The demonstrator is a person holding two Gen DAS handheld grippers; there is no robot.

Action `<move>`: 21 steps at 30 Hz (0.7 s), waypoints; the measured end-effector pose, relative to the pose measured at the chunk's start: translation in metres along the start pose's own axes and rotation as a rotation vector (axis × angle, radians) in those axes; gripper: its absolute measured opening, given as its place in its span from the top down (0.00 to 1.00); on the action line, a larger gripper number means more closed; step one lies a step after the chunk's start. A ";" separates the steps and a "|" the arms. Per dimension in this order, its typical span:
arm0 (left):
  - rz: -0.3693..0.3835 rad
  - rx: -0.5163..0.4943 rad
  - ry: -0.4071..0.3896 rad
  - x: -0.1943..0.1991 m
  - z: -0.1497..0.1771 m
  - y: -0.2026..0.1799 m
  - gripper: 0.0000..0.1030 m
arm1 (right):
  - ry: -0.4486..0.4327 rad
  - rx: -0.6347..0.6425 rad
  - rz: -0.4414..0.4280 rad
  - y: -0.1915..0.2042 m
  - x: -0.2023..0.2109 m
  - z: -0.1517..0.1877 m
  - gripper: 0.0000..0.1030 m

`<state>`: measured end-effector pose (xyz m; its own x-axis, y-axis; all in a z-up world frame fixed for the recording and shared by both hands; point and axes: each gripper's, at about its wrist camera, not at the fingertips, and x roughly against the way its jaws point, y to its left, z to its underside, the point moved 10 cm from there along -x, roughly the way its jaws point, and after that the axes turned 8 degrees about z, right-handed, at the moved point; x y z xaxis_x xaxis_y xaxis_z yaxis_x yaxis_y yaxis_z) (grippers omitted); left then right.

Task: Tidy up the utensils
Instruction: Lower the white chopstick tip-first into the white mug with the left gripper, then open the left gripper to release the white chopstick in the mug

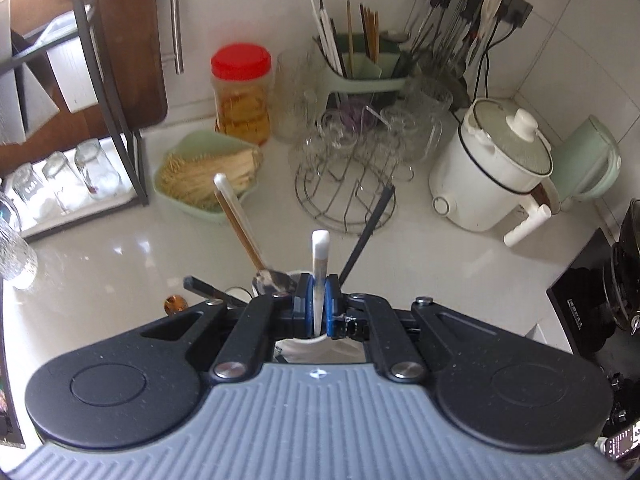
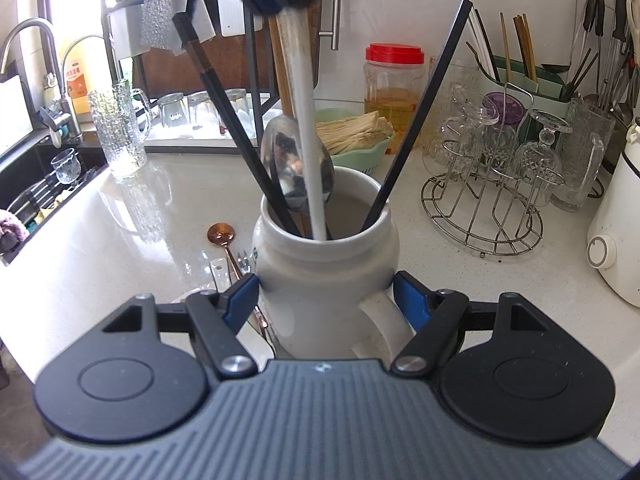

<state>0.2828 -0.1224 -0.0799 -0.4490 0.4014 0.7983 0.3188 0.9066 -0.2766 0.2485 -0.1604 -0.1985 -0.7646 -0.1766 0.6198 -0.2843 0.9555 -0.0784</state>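
- Your left gripper (image 1: 317,298) is clamped narrow on a white-handled utensil (image 1: 320,264), its blue pads pressing both sides of the handle; in the right wrist view the shaft runs down from those pads, with the lower end already inside the mouth of the white ceramic jar (image 2: 326,264).
- Your right gripper (image 2: 326,294) stands wide around the jar, a blue pad against each flank, handle turned toward the camera; it reads as a steadying hold on the jar.
- Already standing in the jar: a steel spoon (image 2: 296,168) bowl-up, a black chopstick (image 2: 420,120) leaning right, another black-handled piece (image 2: 224,108) leaning left, and a wooden-handled piece (image 1: 240,224) seen from the left wrist.
- Left on the counter, just left of the jar: a copper-coloured spoon (image 2: 221,234), a small fork (image 2: 243,260) beside it and a pale flat item partly hidden under the gripper.
- Judged from this, the job is well past halfway: the white utensil only needs release, then those few loose pieces follow.
- Farther back, untouched: the wire glass rack (image 2: 484,208) to the right, a green basket (image 1: 204,172) of sticks, a red-lidded jar (image 1: 241,92), and the green chopstick holder (image 1: 368,76) at the wall.
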 end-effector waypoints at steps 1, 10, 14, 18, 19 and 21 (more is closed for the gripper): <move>0.001 0.002 0.006 -0.002 0.002 0.000 0.93 | 0.000 0.001 0.000 0.000 0.000 0.000 0.26; 0.006 0.017 0.000 -0.002 0.002 0.004 0.92 | 0.003 0.001 0.003 0.000 -0.001 -0.001 0.26; 0.026 0.014 -0.022 0.006 0.000 0.000 0.75 | 0.003 -0.002 0.003 0.000 -0.001 0.000 0.26; 0.019 0.005 -0.070 0.019 0.003 -0.002 0.58 | -0.001 -0.025 -0.006 -0.003 -0.001 0.000 0.25; 0.024 0.015 -0.077 0.023 0.004 -0.001 0.57 | -0.006 -0.028 -0.006 -0.003 -0.001 -0.001 0.24; 0.023 0.031 -0.095 0.031 0.007 0.001 0.55 | -0.004 -0.032 -0.010 -0.001 -0.002 -0.002 0.20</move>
<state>0.2630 -0.1080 -0.0595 -0.5199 0.4314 0.7373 0.3045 0.9000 -0.3119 0.2510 -0.1607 -0.1982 -0.7643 -0.1875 0.6170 -0.2733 0.9608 -0.0466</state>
